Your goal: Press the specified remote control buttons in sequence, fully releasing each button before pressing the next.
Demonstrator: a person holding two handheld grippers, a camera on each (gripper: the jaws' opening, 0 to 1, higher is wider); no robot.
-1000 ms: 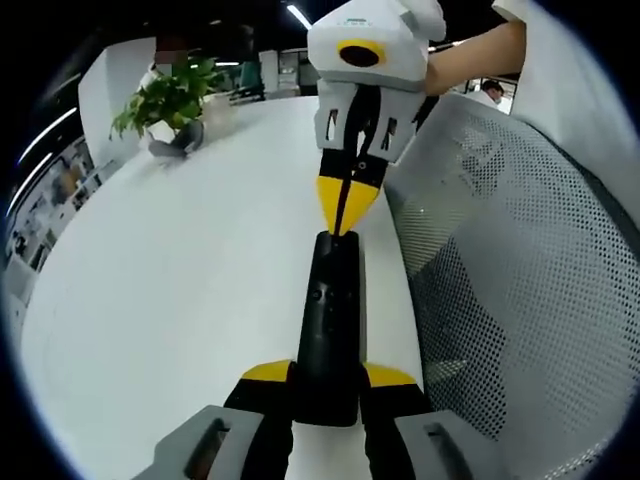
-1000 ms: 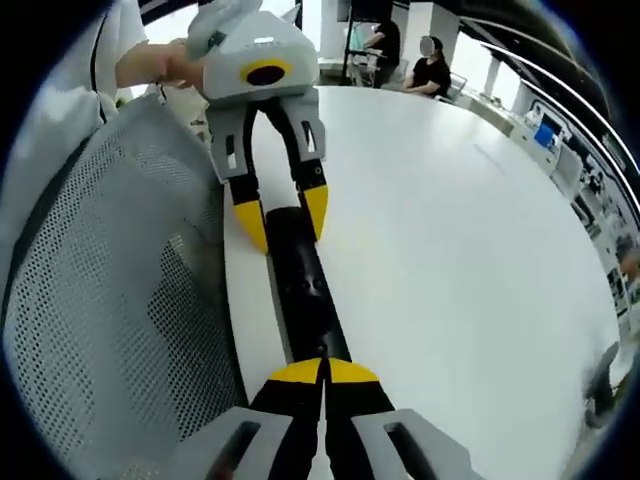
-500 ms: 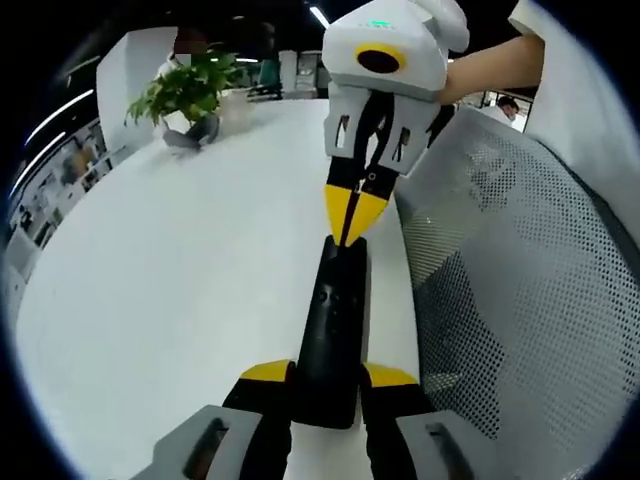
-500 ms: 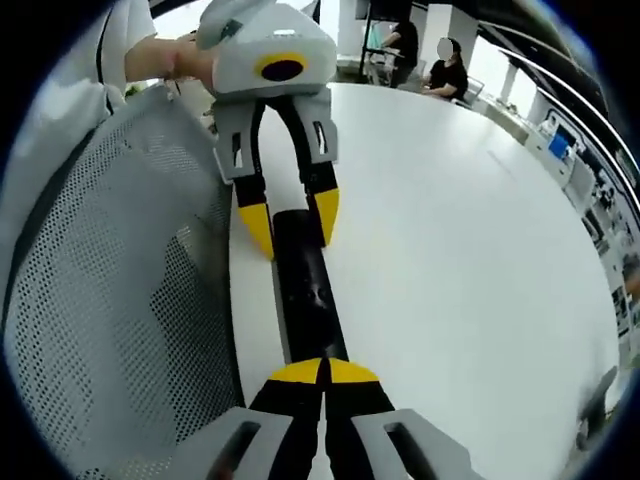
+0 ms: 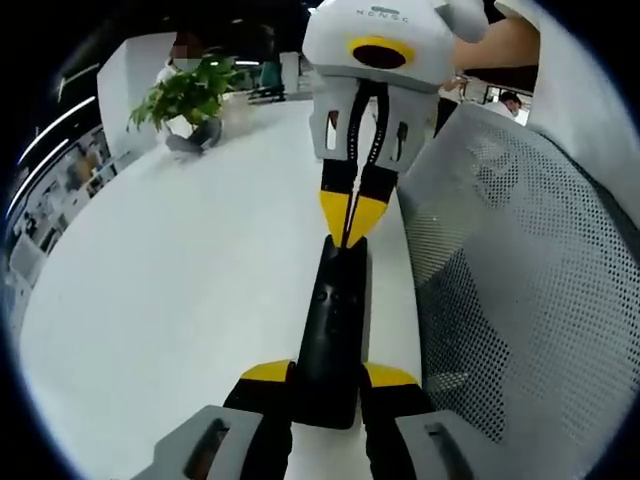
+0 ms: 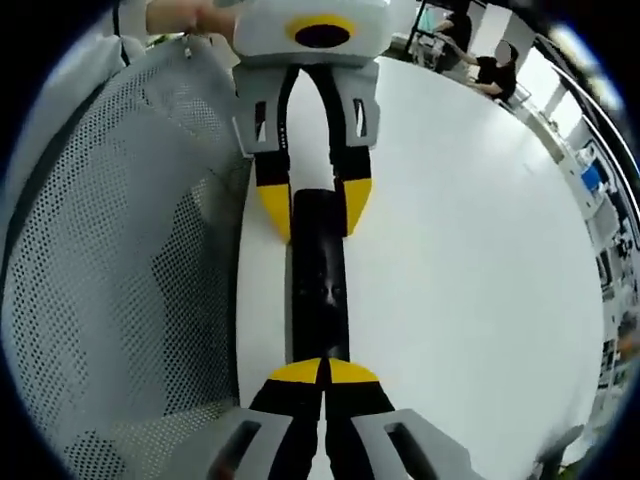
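Note:
A black remote point(image 5: 335, 320) lies lengthwise along the white table's edge. My left gripper point(image 5: 328, 376) is shut on its near end, one yellow fingertip on each side. My right gripper point(image 5: 348, 218) comes down from the top of the left gripper view, shut, its joined yellow tips resting on the remote's far end. In the right gripper view the remote point(image 6: 320, 285) runs straight away from the shut right gripper point(image 6: 322, 372), whose tips sit at its near end. The left gripper point(image 6: 315, 208) clamps the far end there. Small round buttons show on the remote's face.
The white table point(image 5: 180, 270) stretches away to one side. A grey mesh chair back point(image 5: 520, 270) stands close along the table edge beside the remote. A potted plant point(image 5: 185, 95) stands at the far end. People sit in the distance point(image 6: 490, 70).
Both views have shifted with the hands; the right gripper view has swung so the remote runs straight up. The left gripper's hold and the right gripper's shut tips on the remote are unchanged.

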